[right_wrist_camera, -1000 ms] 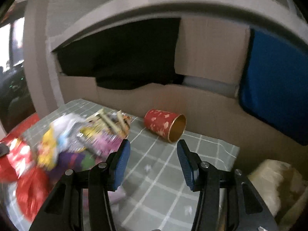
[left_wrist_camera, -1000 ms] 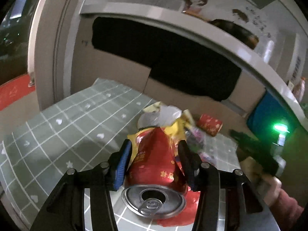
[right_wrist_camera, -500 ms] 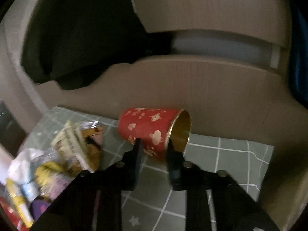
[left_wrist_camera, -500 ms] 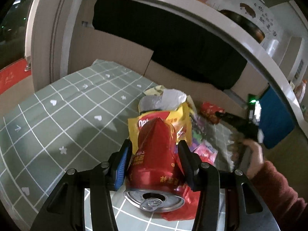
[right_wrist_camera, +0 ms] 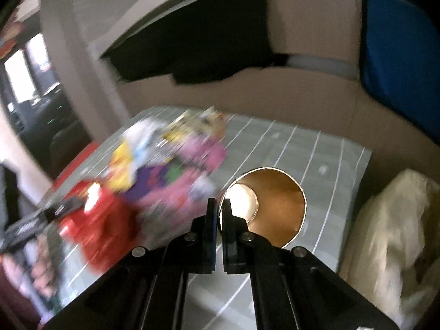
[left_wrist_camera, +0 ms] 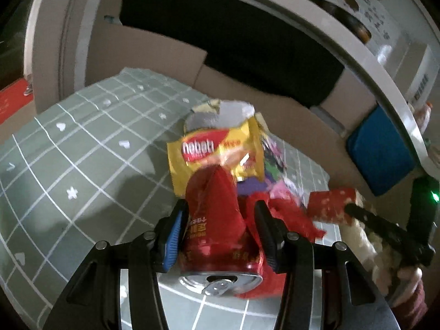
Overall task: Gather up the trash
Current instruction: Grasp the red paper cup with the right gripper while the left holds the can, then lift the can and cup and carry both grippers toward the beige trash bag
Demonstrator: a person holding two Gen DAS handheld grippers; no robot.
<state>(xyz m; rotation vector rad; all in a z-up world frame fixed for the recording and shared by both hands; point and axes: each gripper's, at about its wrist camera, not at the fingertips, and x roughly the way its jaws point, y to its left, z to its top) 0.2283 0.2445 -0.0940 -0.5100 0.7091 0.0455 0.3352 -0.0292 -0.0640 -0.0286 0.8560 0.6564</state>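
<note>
Grey-green checked cloth with small white hearts and stars [left_wrist_camera: 82, 148] covers the table, and behind it brown cardboard panels [left_wrist_camera: 154, 52] stand against a dark opening, with a blue panel [left_wrist_camera: 381, 154] at the right of the left wrist view. At the lower middle of that view the left gripper [left_wrist_camera: 218, 220] has its blue-padded jaws pinching a crushed red drink can [left_wrist_camera: 217, 225], whose silver top with the pull tab faces the camera. Just beyond the can lies a heap of wrappers: a yellow snack packet with a red label [left_wrist_camera: 214, 154], a torn silvery foil bag [left_wrist_camera: 217, 114] behind it, purple and pink wrappers [left_wrist_camera: 272, 176] to the right, and crumpled red plastic [left_wrist_camera: 288, 217] beside the can. At the right of the same view a red paper cup with pale patterns [left_wrist_camera: 331, 205] hangs off the tips of the right gripper [left_wrist_camera: 350, 209], with the person's hand and dark red sleeve below. In the right wrist view, heavily blurred, the jaws are pressed together on the cup's rim at the lower middle of the frame, its gold lining and pale bottom facing the camera. The blurred wrapper heap sits to the upper left there, and a cream crumpled bag [right_wrist_camera: 390, 236] fills the right edge beside the table.
</note>
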